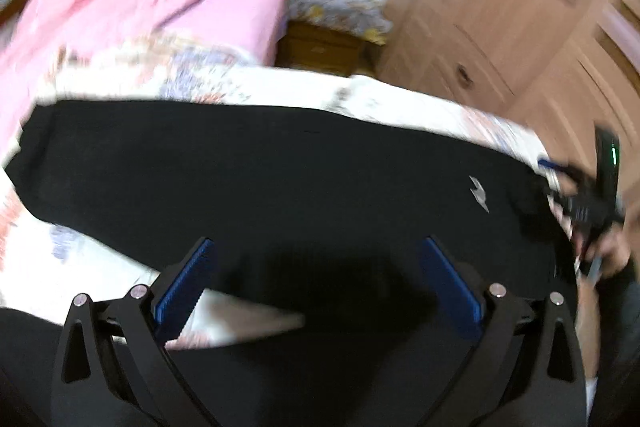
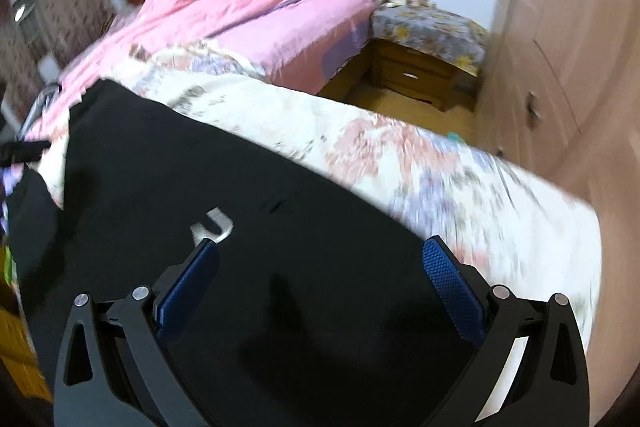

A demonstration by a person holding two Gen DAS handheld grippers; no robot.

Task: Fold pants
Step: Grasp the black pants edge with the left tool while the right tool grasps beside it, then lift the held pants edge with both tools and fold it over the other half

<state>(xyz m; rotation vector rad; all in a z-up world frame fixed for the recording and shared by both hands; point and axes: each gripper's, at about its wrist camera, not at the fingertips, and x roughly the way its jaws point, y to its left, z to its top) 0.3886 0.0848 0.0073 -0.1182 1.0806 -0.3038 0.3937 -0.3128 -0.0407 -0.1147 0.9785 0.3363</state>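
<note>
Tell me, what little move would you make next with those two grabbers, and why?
Probably lower the right gripper onto the pants' near edge and close. Both it and the left gripper are open, holding nothing, and the pants lie spread flat on the floral bedcover.

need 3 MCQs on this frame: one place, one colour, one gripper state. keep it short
1. Where do the pants lie?
A. on the floral quilt
B. on the floor
C. in the wardrobe

2. What colour are the pants?
A. pink
B. black
C. white

3. How does the left hand-held gripper stand?
A. shut on the pants
B. shut on nothing
C. open

Key: 1 A, the pants are spread flat across the quilt on the bed. 2 B, the cloth is black with a small pale logo. 3 C, its blue pads stand wide apart over the pants with nothing clamped between them; the right hand-held gripper is open too.
</note>
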